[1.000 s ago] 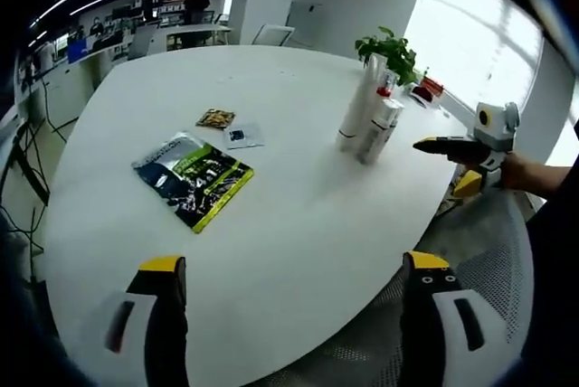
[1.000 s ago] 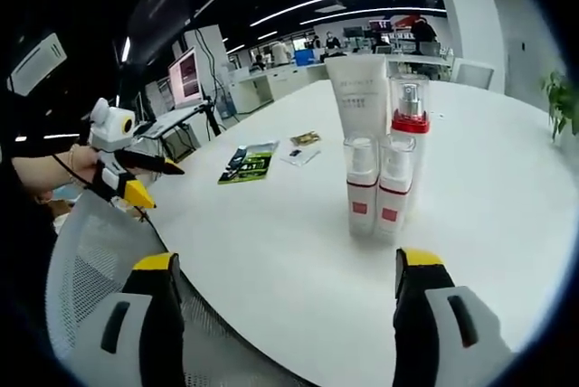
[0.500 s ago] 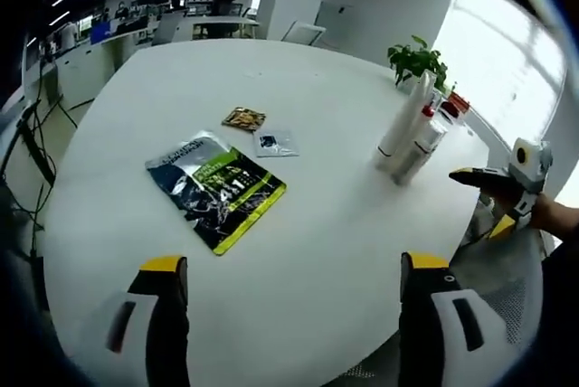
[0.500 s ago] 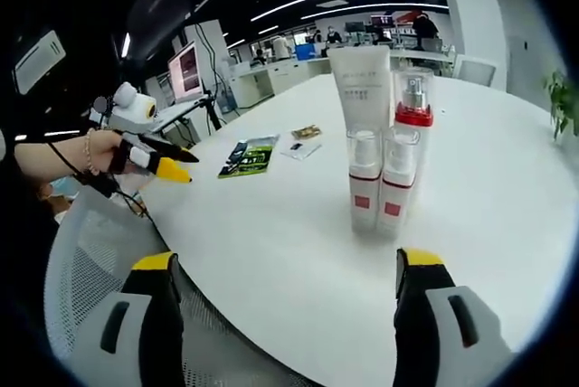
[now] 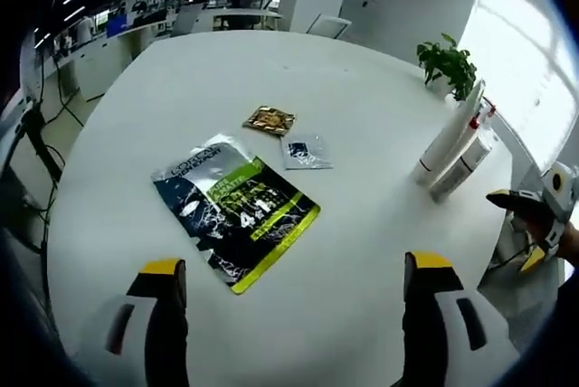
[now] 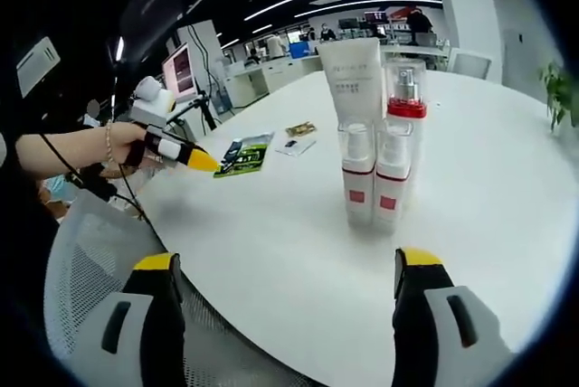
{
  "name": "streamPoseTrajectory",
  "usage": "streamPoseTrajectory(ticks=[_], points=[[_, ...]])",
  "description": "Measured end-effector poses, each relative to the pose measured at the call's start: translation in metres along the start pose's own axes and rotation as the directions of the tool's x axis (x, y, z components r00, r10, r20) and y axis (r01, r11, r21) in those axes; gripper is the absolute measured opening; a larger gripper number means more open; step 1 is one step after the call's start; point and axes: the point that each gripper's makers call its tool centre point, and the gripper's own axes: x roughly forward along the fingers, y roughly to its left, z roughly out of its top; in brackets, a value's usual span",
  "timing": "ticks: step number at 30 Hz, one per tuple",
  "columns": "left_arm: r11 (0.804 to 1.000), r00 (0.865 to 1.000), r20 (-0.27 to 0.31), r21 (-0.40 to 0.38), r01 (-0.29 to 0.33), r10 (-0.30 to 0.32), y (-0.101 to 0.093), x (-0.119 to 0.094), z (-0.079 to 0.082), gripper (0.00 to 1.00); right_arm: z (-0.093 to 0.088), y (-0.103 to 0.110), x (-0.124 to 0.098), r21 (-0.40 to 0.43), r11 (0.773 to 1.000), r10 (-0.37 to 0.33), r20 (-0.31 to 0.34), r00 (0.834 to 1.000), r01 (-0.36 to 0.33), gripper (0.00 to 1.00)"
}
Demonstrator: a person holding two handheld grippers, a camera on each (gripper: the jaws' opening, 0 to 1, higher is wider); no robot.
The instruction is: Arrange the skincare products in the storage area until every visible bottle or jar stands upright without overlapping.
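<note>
Several skincare products stand upright in a tight cluster on the white table (image 6: 271,224): a tall white tube (image 6: 355,70), a pump bottle with a red collar (image 6: 405,102) and two small red-labelled bottles (image 6: 358,179). In the left gripper view the same cluster (image 5: 452,147) is far right. My right gripper (image 6: 289,315) is open, short of the cluster and near the table edge; it also appears at the right edge of the left gripper view (image 5: 523,229). My left gripper (image 5: 294,315) is open and hovers over the table edge before a flat green-and-black pouch (image 5: 237,211). A hand holds it (image 6: 194,156).
A brown sachet (image 5: 270,119) and a silver sachet (image 5: 306,152) lie beyond the pouch. A potted plant (image 5: 448,61) stands behind the bottles. A grey mesh chair back (image 6: 99,260) sits at the table's near edge. Desks and people fill the office behind.
The left gripper has moved in over the table toward the pouch, which now looks closer and more central. The right gripper and the bottle cluster have barely moved.
</note>
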Motion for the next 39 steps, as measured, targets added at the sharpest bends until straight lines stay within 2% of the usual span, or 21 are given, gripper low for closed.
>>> streamPoseTrajectory(ticks=[4,8,12,16,18,22,25,29,34,39], points=[[0.999,0.999,-0.004,-0.019,-0.035,0.035,0.006,0.005,0.004,0.97,-0.001,0.000,0.000,0.004,1.000,-0.001,-0.006,1.000,0.001,0.97],[0.994,0.997,-0.009,-0.071,-0.080,0.080,0.017,0.017,0.010,0.96,-0.002,-0.001,0.000,0.008,1.000,-0.005,-0.011,1.000,0.005,0.97],[0.980,0.986,-0.017,-0.113,-0.166,0.165,0.029,0.027,0.014,0.94,-0.003,-0.001,0.000,0.013,1.000,-0.008,-0.013,1.000,0.008,0.96],[0.965,0.978,-0.019,-0.159,-0.210,0.210,0.039,0.032,0.021,0.96,-0.004,-0.002,0.000,0.015,1.000,-0.012,-0.016,1.000,0.012,0.96],[0.952,0.971,-0.021,-0.191,-0.238,0.238,0.042,0.030,0.018,0.97,-0.004,-0.002,0.001,0.015,1.000,-0.013,-0.019,1.000,0.013,0.96],[0.938,0.957,-0.049,-0.185,-0.291,0.287,0.050,0.034,0.015,0.96,-0.005,-0.003,0.001,0.022,1.000,-0.018,-0.022,1.000,0.018,0.96],[0.929,0.951,-0.054,-0.202,-0.310,0.305,0.050,0.040,0.019,0.94,-0.005,-0.003,0.001,0.026,0.999,-0.021,-0.024,1.000,0.021,0.96],[0.921,0.946,-0.077,-0.216,-0.324,0.315,0.045,0.039,0.015,0.94,-0.006,-0.005,0.001,0.035,0.999,-0.026,-0.025,0.999,0.027,0.96],[0.918,0.936,-0.104,-0.188,-0.350,0.336,0.045,0.044,0.012,0.90,-0.006,-0.007,0.002,0.040,0.999,-0.032,-0.029,0.999,0.033,0.95],[0.916,0.931,-0.103,-0.171,-0.363,0.349,0.050,0.047,0.014,0.89,-0.007,-0.008,0.002,0.040,0.999,-0.035,-0.033,0.999,0.036,0.95]])
